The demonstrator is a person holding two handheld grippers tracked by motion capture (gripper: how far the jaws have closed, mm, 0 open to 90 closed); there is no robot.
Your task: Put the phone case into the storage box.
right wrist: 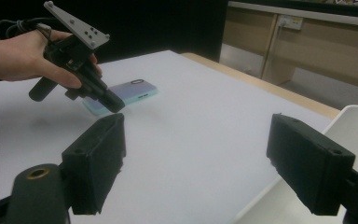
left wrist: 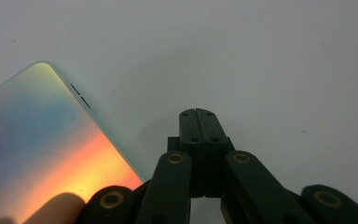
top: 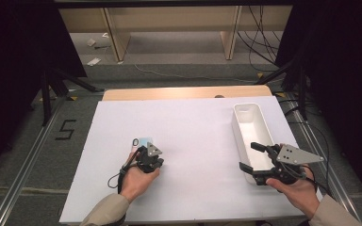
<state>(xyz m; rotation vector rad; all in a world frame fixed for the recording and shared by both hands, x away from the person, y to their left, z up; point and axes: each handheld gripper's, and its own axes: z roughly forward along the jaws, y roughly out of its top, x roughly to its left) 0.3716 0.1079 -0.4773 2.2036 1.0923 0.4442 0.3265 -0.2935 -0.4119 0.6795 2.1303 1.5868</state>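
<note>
Left tool (top: 152, 159), jaws closed on nothing, hovers just beside the phone (left wrist: 42, 154) on the tabletop (top: 193, 136), right tool (top: 254, 162) wide open and empty by the white bin (top: 250, 115).

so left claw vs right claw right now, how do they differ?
The left claw has its jaws pressed shut on nothing, while the right claw stands wide open. The left claw points down at the white sheet beside the phone case; the right claw hovers by the white bin. Both are black, hand-held and empty.
</note>
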